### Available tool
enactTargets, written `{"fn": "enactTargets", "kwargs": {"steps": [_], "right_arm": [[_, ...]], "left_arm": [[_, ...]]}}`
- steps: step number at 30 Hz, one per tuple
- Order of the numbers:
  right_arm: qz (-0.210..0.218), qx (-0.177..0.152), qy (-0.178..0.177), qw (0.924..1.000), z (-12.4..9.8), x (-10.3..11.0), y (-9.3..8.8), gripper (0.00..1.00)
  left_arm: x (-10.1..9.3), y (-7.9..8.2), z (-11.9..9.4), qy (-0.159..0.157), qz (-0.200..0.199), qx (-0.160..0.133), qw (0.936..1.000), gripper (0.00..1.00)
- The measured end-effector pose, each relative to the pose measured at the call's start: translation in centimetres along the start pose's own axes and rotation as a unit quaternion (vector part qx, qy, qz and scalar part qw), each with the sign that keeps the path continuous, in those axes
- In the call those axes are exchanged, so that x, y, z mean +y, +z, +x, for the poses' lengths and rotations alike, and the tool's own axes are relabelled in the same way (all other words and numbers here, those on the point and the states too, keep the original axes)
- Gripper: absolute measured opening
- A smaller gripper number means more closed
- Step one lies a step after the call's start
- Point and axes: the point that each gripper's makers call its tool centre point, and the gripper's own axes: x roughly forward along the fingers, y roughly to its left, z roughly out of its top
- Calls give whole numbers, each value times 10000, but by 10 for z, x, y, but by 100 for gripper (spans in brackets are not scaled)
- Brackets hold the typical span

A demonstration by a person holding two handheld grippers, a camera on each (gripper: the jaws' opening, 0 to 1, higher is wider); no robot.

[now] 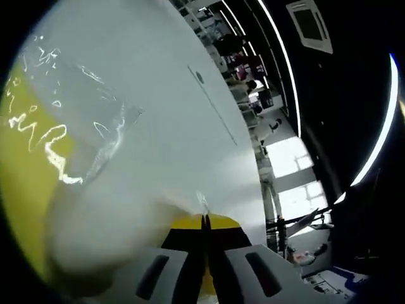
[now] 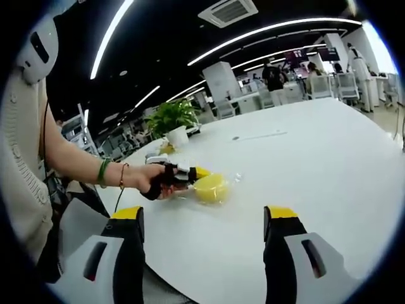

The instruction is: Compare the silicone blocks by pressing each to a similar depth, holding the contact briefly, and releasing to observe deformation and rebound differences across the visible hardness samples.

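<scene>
A yellow silicone block (image 2: 212,188) lies in a clear plastic bag (image 2: 235,180) on the white table (image 2: 316,164). A hand holds my left gripper (image 2: 190,172) against the block's left side. In the left gripper view the jaws of that gripper (image 1: 204,218) are shut, yellow tips together, with a sliver of clear film just above them. I cannot tell whether the film is pinched. The block (image 1: 22,164) looms large and blurred at the left under the crinkled bag (image 1: 95,126). My right gripper (image 2: 205,214) hangs open, short of the block, nothing between its jaws.
A potted plant (image 2: 172,120) stands on the table behind the block. The person's arm (image 2: 76,161), with wristbands, reaches in from the left. Chairs and desks (image 2: 316,85) line the far side. The table's edge (image 2: 395,142) curves down at the right.
</scene>
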Motion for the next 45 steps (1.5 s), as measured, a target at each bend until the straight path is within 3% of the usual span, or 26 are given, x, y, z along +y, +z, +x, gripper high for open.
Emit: {"fn": "enactTargets", "kwargs": {"steps": [2,5,9,10,15,18,20,23,31,35,40,42,43,45], "right_arm": [[10,29,-6,10000,-1,0,-1,71],[34,30,12,10000,-2,2,-1,71],[-6,25,46,10000,-3,6,1,70],[-7,34,51,10000,-3,6,1,70],[-51,53,102,9999,-4,10,3,69],[-100,54,131,9998,-4,14,5,69],[-132,65,161,9998,-4,17,7,69],[-194,62,197,9996,-3,22,9,69],[-412,70,290,9987,-4,38,16,69],[-514,92,350,9980,-3,47,16,69],[-672,114,438,9967,-2,58,20,68],[-729,108,469,9962,0,64,22,68],[-752,111,484,9959,0,66,23,68],[-811,115,545,9951,2,71,25,68]], "left_arm": [[-2,0,-1,48,580,21,9983,0],[-8,-1,-3,86,1020,77,9947,0],[-18,-1,-8,70,1892,108,9819,0],[-23,-1,-10,23,1872,86,9823,0],[-48,-3,-19,-147,2849,61,9584,0],[-59,-8,-27,-196,3486,136,9370,0],[-63,-10,-32,-223,3651,159,9306,0],[-72,-16,-41,-322,4058,219,9131,0],[-93,-26,-63,-571,4505,246,8906,0],[-100,-29,-76,-663,4775,238,8758,0],[-107,-31,-95,-759,4884,223,8690,0],[-109,-32,-103,-792,5056,195,8589,0],[-110,-33,-105,-813,5019,221,8608,0],[-110,-33,-111,-821,5137,178,8538,0]]}}
